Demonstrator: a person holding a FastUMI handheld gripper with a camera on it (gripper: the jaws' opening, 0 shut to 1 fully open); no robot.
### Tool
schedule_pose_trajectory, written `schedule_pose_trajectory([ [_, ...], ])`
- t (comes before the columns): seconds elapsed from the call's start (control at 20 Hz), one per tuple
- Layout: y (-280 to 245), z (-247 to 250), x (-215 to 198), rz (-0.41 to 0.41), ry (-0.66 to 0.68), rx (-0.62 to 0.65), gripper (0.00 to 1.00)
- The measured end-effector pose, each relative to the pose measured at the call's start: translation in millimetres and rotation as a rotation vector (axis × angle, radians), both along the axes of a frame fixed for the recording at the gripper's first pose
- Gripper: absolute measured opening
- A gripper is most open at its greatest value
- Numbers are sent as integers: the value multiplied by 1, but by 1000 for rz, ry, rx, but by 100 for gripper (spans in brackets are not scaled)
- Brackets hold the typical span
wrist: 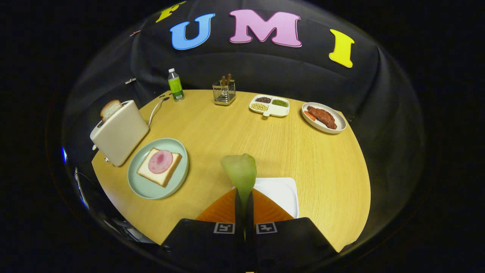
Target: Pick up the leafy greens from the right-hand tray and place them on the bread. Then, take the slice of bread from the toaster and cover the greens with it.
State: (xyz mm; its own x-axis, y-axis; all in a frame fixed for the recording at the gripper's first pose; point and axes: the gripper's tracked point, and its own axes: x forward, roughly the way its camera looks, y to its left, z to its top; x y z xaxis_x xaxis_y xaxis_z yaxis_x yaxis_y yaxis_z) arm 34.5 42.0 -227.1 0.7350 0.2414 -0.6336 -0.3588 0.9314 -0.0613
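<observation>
My gripper is shut on a pale green leaf, which sticks up and forward from between the fingers, lifted above the table. Right under and behind it lies a white tray. To the left, a mint-green plate holds a slice of bread with a round pink slice of ham on top. Beyond that plate stands a cream toaster with a slice of bread poking out of its slot.
At the back of the round wooden table are a green-labelled bottle, a wire utensil holder, a white divided dish of beans, and a white plate with meat. The toaster's cord runs toward the bottle.
</observation>
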Motion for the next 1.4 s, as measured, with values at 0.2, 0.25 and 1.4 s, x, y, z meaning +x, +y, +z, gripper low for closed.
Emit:
schedule_pose_trajectory([
  [0.2, 46, 38, -3, 44, -56, 16, 5],
  [0.25, 58, 43, -5, 54, -59, 24, 5],
  [1.4, 227, -41, -5, 272, 34, -100, 9],
])
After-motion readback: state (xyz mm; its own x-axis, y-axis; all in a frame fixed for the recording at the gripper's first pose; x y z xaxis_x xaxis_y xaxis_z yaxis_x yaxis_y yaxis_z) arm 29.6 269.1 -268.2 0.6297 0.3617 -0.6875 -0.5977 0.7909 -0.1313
